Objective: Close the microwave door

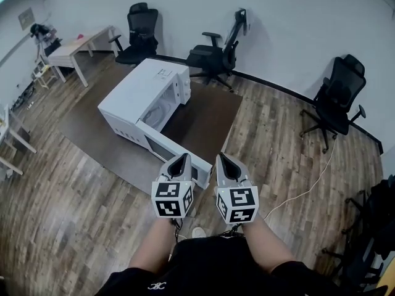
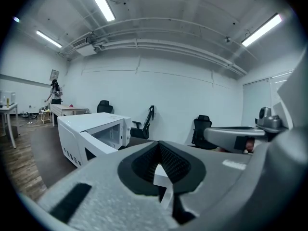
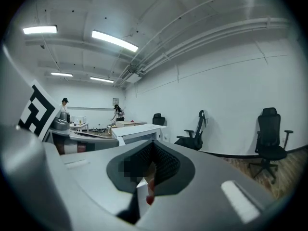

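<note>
Two tongs, the left tongs (image 1: pixel 181 160) and the right tongs (image 1: pixel 223 160), are pinched shut with nothing in them. They are held side by side, pointing at the microwave door (image 1: pixel 173 153), most likely so their tips can push it. The white microwave (image 1: pixel 145 91) sits on the brown counter (image 1: pixel 210 116) with its door swung wide toward the person, and the bare counter right of the door's edge looks like enough room to swing it shut.
</note>
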Demonstrator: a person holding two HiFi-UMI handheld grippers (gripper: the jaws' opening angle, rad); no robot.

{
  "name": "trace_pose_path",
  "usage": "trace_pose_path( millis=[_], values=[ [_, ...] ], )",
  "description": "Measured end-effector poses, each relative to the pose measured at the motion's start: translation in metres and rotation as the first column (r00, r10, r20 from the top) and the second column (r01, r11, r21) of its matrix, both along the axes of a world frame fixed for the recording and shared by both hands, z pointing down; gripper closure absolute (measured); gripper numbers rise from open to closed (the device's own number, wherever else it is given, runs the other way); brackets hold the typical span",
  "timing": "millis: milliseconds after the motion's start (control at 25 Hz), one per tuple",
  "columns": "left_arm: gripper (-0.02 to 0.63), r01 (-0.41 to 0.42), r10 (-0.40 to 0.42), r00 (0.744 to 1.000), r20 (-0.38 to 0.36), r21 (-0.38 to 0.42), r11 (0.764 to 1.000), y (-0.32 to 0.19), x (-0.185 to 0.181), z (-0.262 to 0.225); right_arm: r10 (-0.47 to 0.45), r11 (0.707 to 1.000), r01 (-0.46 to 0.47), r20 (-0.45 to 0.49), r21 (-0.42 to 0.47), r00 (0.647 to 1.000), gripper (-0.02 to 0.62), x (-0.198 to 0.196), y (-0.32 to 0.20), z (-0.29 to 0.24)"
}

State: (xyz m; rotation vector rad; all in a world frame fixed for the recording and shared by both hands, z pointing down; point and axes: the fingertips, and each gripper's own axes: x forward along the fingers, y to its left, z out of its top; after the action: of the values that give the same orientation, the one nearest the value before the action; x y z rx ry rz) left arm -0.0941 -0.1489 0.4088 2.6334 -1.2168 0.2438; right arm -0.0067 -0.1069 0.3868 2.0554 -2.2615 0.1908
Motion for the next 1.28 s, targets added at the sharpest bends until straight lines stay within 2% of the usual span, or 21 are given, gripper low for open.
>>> trace_pose_path(
  millis=[240, 400, 520, 680, 880, 1000, 1080, 1160, 1280],
  values=[
    [0.598, 0.021, -0.021, 1.000, 0.012, -0.008, 1.000, -0.023, -0.005, 0.006, -0.020, 1.000, 0.020, 0.009, -0.017, 1.000, 0.588, 0.005, -0.030, 0.007],
    [0.598, 0.035, -0.034, 0.999, 0.024, -0.013, 0.999, -0.031, -0.009, 0.014, -0.066, 0.997, 0.068, 0.055, -0.028, 0.996, 0.588, 0.011, -0.044, 0.008],
    [0.598, -0.033, 0.033, 0.999, 0.021, 0.004, 0.999, -0.024, -0.004, 0.020, -0.113, 0.993, 0.116, 0.061, -0.033, 0.992, 0.588, 0.016, -0.050, 0.009],
    [0.598, -0.163, 0.161, 0.985, 0.060, 0.022, 0.986, 0.001, 0.010, 0.035, -0.169, 0.984, 0.173, 0.067, -0.053, 0.983, 0.588, 0.028, -0.059, 0.014],
    [0.598, -0.248, 0.249, 0.968, 0.018, -0.058, 0.967, 0.024, 0.021, 0.065, -0.244, 0.963, 0.251, 0.085, -0.096, 0.966, 0.588, 0.035, -0.071, 0.028],
    [0.598, -0.306, 0.307, 0.952, -0.013, -0.094, 0.947, 0.038, 0.027, 0.078, -0.271, 0.953, 0.280, 0.089, -0.112, 0.958, 0.588, 0.036, -0.074, 0.034],
    [0.546, -0.336, 0.335, 0.942, -0.023, -0.110, 0.935, 0.046, 0.031, 0.085, -0.288, 0.947, 0.298, 0.093, -0.122, 0.953, 0.586, 0.035, -0.074, 0.039],
    [0.525, -0.349, 0.349, 0.937, -0.020, -0.122, 0.929, 0.051, 0.034, 0.091, -0.297, 0.942, 0.308, 0.096, -0.131, 0.950, 0.588, 0.034, -0.074, 0.044],
    [0.502, -0.326, 0.331, 0.943, 0.020, -0.128, 0.937, 0.048, 0.036, 0.102, -0.305, 0.939, 0.316, 0.097, -0.132, 0.947, 0.588, 0.035, -0.074, 0.047]
  ],
)
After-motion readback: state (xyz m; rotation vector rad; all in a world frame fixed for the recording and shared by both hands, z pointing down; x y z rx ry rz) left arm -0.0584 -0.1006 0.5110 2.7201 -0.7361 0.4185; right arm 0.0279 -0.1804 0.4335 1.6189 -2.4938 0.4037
